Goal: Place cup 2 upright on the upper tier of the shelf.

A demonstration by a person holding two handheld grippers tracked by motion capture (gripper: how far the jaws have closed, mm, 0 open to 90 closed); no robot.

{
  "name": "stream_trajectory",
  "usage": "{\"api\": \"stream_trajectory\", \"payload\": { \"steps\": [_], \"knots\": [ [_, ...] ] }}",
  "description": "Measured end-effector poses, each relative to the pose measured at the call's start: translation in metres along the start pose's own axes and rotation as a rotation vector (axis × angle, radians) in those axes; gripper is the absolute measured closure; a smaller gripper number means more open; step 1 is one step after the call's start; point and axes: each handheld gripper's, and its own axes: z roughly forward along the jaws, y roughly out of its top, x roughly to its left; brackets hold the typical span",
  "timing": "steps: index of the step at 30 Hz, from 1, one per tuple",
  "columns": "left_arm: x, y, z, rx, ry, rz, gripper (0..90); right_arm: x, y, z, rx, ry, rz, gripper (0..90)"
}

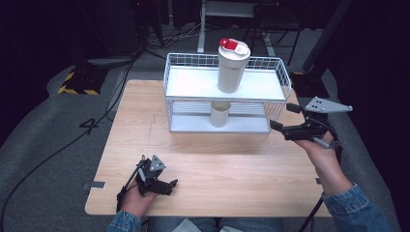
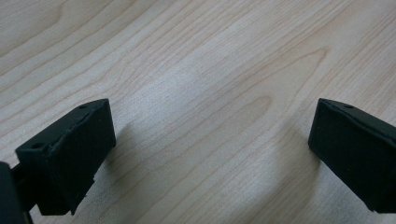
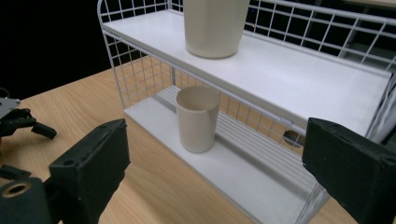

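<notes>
A white wire rack (image 1: 193, 87) with two shelves stands at the back of the wooden table (image 1: 217, 164). A tall cream tumbler with a red lid (image 1: 232, 67) stands upright on the top shelf. A small cream cup (image 1: 220, 114) stands upright on the lower shelf. My right gripper (image 1: 282, 116) hovers at the rack's right front corner and points left toward it. In the right gripper view the jaws of the right gripper (image 3: 215, 163) stand open, with the cup (image 3: 197, 119) ahead and apart from them. My left gripper (image 1: 170, 187) rests low near the table's front left, and in its own view the left gripper (image 2: 210, 140) is open over bare wood.
The rack's wire walls (image 3: 140, 70) and top shelf (image 3: 303, 79) close in around the lower shelf. The left gripper (image 3: 23, 123) lies far off at the left of the right gripper view. Dark floor with cables (image 1: 72, 140) surrounds the table.
</notes>
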Motion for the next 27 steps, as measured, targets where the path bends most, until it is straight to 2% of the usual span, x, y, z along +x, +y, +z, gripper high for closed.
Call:
{"api": "stream_trajectory", "payload": {
  "steps": [10, 15, 21, 27],
  "knots": [
    [0.0, 0.0, 0.0, 0.001, 0.001, 0.005, 1.2, -0.003, -0.04, -0.011, 0.041, 0.012, 0.013, 14.7],
    [0.0, 0.0, 0.0, 0.001, 0.001, 0.005, 1.2, -0.005, -0.06, -0.013, 0.056, -0.006, 0.032, 14.9],
    [0.0, 0.0, 0.0, 0.0, 0.001, 0.004, 1.2, -0.002, -0.08, -0.012, 0.111, -0.014, 0.037, 15.8],
    [0.0, 0.0, 0.0, 0.004, 0.0, -0.003, 1.2, -0.001, -0.106, -0.008, 0.125, -0.011, 0.08, 15.8]
  ]
}}
